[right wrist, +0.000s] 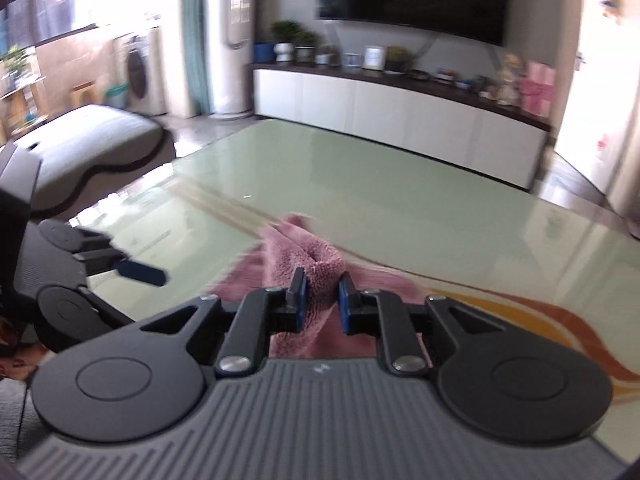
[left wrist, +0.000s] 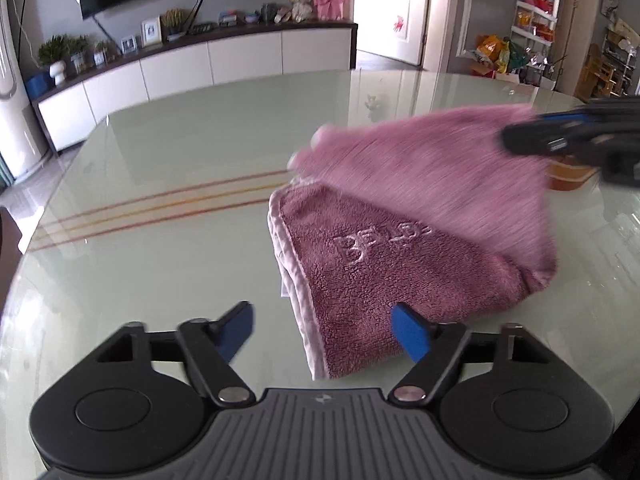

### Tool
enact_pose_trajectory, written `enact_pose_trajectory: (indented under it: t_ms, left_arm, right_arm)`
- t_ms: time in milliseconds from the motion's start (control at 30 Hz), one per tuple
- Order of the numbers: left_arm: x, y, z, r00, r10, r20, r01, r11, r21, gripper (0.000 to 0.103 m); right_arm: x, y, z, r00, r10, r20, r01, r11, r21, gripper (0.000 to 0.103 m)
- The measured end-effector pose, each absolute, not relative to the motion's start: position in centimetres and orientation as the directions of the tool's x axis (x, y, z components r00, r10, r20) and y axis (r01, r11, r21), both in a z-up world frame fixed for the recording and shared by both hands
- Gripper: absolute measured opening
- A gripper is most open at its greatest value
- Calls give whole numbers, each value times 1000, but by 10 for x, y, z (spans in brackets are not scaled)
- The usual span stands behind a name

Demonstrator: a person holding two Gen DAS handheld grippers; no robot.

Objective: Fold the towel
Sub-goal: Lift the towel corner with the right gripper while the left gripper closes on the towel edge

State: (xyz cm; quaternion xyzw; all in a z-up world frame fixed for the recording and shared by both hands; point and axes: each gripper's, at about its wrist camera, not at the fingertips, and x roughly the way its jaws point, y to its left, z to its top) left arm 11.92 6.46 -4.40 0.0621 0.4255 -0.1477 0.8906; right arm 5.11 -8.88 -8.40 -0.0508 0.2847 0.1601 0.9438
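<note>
Towel [left wrist: 400, 248] on glass table [left wrist: 180, 152], raised corner pinched in right tongs [right wrist: 322, 300], left tongs [left wrist: 324, 330] parted, straddling near edge.

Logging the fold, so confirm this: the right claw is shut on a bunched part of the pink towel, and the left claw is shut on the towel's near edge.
Wrong about the left claw: the left wrist view shows it open, gripping nothing. The right claw is shut on the pink towel, as stated.
</note>
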Motion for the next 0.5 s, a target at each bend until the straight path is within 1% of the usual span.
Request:
enact_pose_trajectory:
  t_ms: [67, 200, 300, 367, 500]
  left_arm:
    - [124, 65, -51, 575, -210, -791, 303, 952, -32, 57]
    - [128, 64, -53, 556, -222, -801, 299, 952, -56, 43]
    - [129, 62, -53, 551, -225, -804, 304, 951, -58, 37]
    - [127, 58, -52, 554, -217, -804, 316, 948, -38, 35]
    - [126, 56, -51, 552, -211, -806, 321, 947, -28, 34]
  right_arm:
    - [49, -118, -87, 794, 223, -565, -263, 965, 11, 15]
    - [44, -156, -103, 787, 135, -602, -163, 987, 8, 15]
    - [39, -182, -120, 760, 87, -644, -93, 995, 26, 15]
    - [38, -196, -137, 726, 42, -687, -35, 999, 23, 15]
    - [36, -203, -153, 688, 17, -726, -2, 1000, 21, 16]
